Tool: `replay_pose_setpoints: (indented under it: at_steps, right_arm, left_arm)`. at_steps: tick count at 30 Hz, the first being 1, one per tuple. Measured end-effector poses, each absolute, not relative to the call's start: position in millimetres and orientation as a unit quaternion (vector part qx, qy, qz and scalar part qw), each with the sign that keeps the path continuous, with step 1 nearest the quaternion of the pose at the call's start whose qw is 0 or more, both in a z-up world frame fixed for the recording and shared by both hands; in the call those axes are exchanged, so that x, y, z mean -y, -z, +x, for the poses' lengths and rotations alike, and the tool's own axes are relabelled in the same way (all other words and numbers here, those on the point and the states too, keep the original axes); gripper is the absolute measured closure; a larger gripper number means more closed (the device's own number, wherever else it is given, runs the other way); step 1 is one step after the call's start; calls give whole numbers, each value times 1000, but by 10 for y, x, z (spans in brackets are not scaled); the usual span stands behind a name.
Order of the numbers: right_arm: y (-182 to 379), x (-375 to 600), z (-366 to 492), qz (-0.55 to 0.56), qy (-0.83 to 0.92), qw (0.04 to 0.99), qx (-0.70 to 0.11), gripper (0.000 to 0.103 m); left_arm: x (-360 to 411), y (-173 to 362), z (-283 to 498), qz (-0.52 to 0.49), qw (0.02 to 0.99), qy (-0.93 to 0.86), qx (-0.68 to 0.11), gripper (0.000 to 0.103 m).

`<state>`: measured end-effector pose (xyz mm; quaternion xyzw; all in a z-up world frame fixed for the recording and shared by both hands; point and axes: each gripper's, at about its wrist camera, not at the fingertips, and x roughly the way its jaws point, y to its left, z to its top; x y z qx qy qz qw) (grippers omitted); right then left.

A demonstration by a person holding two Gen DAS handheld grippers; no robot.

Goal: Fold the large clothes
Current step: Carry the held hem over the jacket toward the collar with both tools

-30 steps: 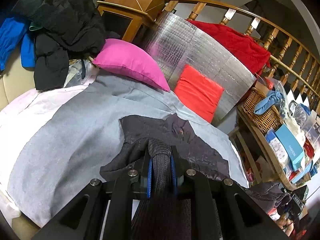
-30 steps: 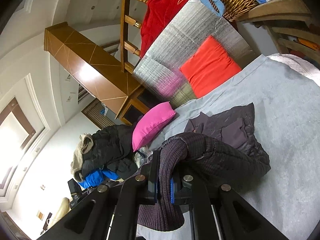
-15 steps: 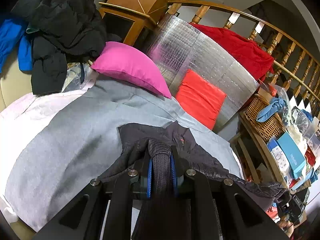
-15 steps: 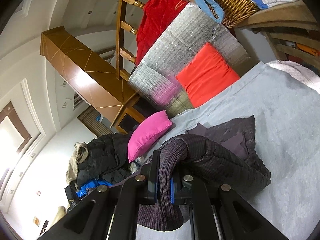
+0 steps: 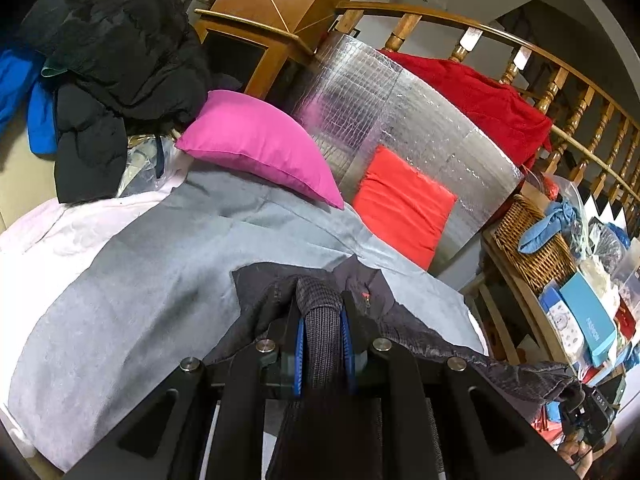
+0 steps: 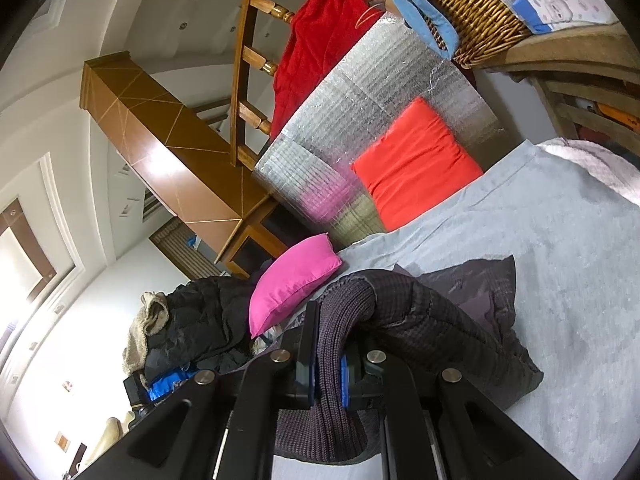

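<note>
A dark grey quilted jacket [image 5: 404, 332] with ribbed knit cuffs lies bunched on the grey cloth [image 5: 132, 280] spread over the bed. My left gripper [image 5: 322, 328] is shut on a ribbed cuff of it, which bulges up between the blue pads. In the right wrist view, turned on its side, the same jacket [image 6: 452, 320] arches off the grey cloth [image 6: 560, 248], and my right gripper [image 6: 330, 352] is shut on another ribbed edge. The fingertips of both are hidden under the fabric.
A pink pillow [image 5: 260, 144] and an orange cushion [image 5: 404, 200] lean at the bed's far side against a silver foil mat [image 5: 400, 120]. A pile of black and blue coats [image 5: 112, 68] lies at the left. A wicker basket [image 5: 532, 240] and boxes crowd the right, under a wooden railing [image 5: 560, 80].
Both grippers have drawn back and a little up with the jacket. More of it is lifted off the cloth, and its edge now stretches out to the right in the left wrist view.
</note>
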<state>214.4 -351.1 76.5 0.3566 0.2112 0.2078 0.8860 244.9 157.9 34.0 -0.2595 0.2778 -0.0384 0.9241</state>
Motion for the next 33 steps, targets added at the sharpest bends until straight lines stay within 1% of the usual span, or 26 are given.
replay_pose_setpoints:
  at_steps: [21,33]
  right_arm:
    - [-771,3450,2721,346,-176,896,-217,95]
    - [-676,3442,3336,337,-155,895,-250,95]
  left_arm:
    - [-1523,-275,3118,-248,924,35,-288,87]
    - [-1474,-178,3600,-228,921,20,-315,87]
